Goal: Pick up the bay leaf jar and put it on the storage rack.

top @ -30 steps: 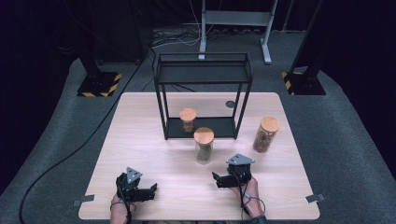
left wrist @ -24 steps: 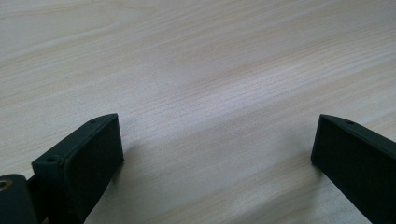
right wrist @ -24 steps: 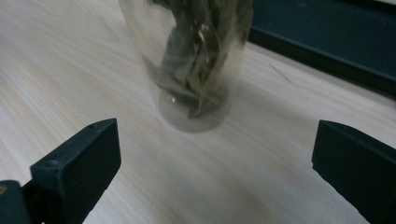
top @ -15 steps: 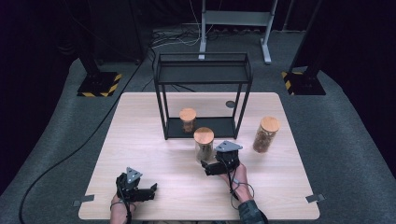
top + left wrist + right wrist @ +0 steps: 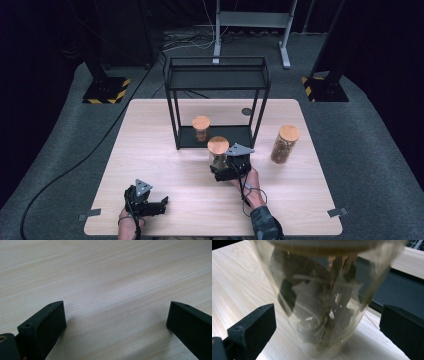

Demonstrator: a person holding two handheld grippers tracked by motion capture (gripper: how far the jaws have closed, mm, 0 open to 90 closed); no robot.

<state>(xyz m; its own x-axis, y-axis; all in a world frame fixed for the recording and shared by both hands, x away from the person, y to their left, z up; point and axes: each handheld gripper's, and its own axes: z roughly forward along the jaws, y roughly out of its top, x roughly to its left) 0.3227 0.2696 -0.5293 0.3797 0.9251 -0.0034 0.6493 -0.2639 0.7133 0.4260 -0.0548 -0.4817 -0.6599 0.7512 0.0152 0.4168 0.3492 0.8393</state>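
Near the middle of the table (image 5: 150, 135), just in front of the black wire shelf (image 5: 217, 80), stood a glass jar (image 5: 218, 152) with a cork lid, filled with what looked like dried leaves or bark. One second earlier the right gripper (image 5: 220, 170) had sat back near the table's front edge; now it had come forward and reached the jar, which stood between its wide-open jaws in the right gripper view, glass close on both sides but not yet pinched. That suggested the reach was done and the closing squeeze was the step in hand. The left gripper (image 5: 159, 204) had stayed where it was, low at the near left of the table, its jaws spread wide over bare wood and holding nothing. A second jar (image 5: 201, 129) stood on the shelf's bottom tray, just behind the first, and a third jar (image 5: 285, 144) stood well apart to the right on the table. A small dark disc (image 5: 246, 112) lay beyond the shelf's right leg. If the jar was bound for the shelf, the frame's front legs and the jar already inside would narrow the way in.
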